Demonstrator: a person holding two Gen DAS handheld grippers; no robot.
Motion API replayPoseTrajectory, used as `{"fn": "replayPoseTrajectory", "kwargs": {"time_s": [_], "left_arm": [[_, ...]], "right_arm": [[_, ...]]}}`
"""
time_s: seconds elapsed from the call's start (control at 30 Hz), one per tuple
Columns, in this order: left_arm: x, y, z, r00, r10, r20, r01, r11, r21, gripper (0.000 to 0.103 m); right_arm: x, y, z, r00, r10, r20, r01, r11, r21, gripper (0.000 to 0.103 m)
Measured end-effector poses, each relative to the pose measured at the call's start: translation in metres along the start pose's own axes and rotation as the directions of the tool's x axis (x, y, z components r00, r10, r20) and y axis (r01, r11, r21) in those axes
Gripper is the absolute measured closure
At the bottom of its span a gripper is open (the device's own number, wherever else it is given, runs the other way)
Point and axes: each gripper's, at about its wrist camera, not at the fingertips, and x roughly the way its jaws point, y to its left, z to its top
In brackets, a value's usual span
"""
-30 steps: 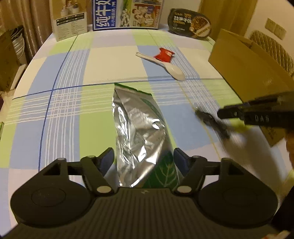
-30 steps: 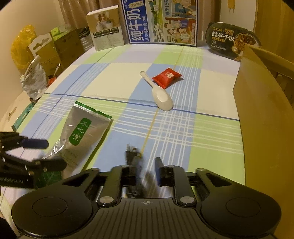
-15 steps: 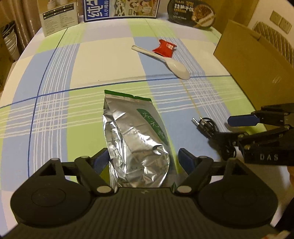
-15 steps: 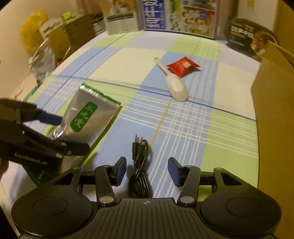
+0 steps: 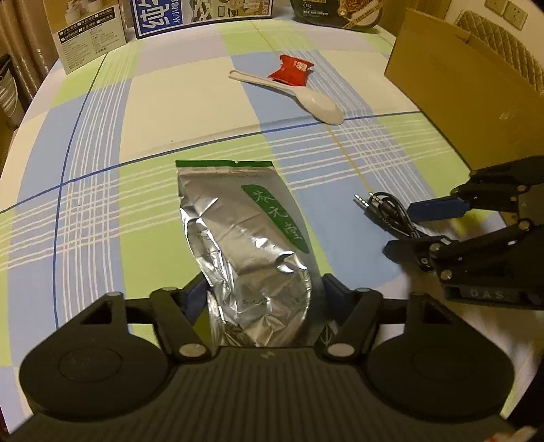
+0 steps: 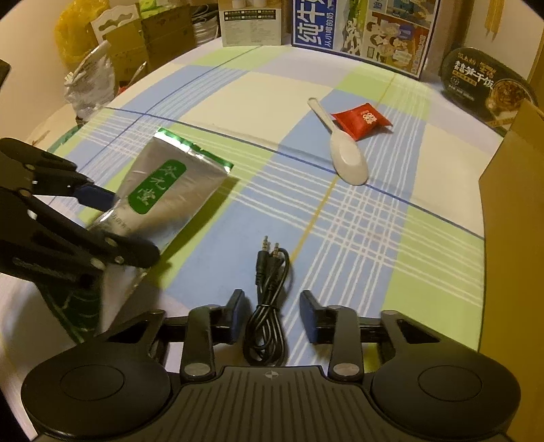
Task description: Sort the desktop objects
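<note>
A silver foil pouch with a green label [image 5: 244,234] lies on the checked tablecloth between the fingers of my left gripper [image 5: 263,295], which is open around its near end. The pouch also shows in the right wrist view [image 6: 163,197]. A coiled black audio cable [image 6: 268,299] lies between the fingers of my right gripper [image 6: 272,312], which is open around it. The cable [image 5: 387,212] and the right gripper [image 5: 421,227] show in the left wrist view. A white spoon [image 6: 343,149] and a red sachet [image 6: 362,119] lie farther back.
An open cardboard box [image 5: 469,88] stands at the right edge of the table. A milk carton box [image 6: 363,30], a white box [image 6: 251,20] and a black rice-meal tray [image 6: 486,88] line the far edge. Bags and boxes [image 6: 88,78] sit off the left side.
My right gripper has opened and let go of the black cable, which now lies on the cloth between its fingers. My left gripper has stayed around the pouch and tilted down.
</note>
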Motion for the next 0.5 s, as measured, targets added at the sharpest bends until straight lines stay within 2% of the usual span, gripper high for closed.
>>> {"fn": "replayPoseTrajectory", "kwargs": {"time_s": [0.07, 0.23, 0.3, 0.43, 0.5], "left_arm": [[-0.0054, 0.0014, -0.0003, 1.000, -0.020, 0.008, 0.020, 1.000, -0.009, 0.051], [-0.0084, 0.0007, -0.0015, 0.999, -0.032, 0.007, 0.032, 0.999, 0.004, 0.052], [-0.0073, 0.0026, -0.0010, 0.999, -0.034, 0.004, 0.034, 0.999, -0.007, 0.048], [-0.0039, 0.0037, -0.0009, 1.000, -0.002, -0.010, 0.002, 1.000, -0.007, 0.033], [-0.0022, 0.0022, -0.0017, 1.000, 0.006, -0.018, -0.006, 1.000, 0.006, 0.032]], "right_arm": [[-0.0006, -0.0018, 0.0005, 1.000, 0.003, 0.000, -0.003, 1.000, 0.016, 0.088], [-0.0006, -0.0012, 0.0012, 1.000, -0.002, 0.000, 0.002, 1.000, 0.017, 0.089], [-0.0007, -0.0014, 0.0014, 1.000, 0.000, 0.001, 0.000, 1.000, 0.021, 0.089], [-0.0023, -0.0032, 0.0017, 1.000, 0.003, 0.013, -0.003, 0.999, 0.040, 0.088], [-0.0036, -0.0044, 0.0022, 1.000, 0.003, 0.019, -0.004, 0.999, 0.047, 0.088]]}}
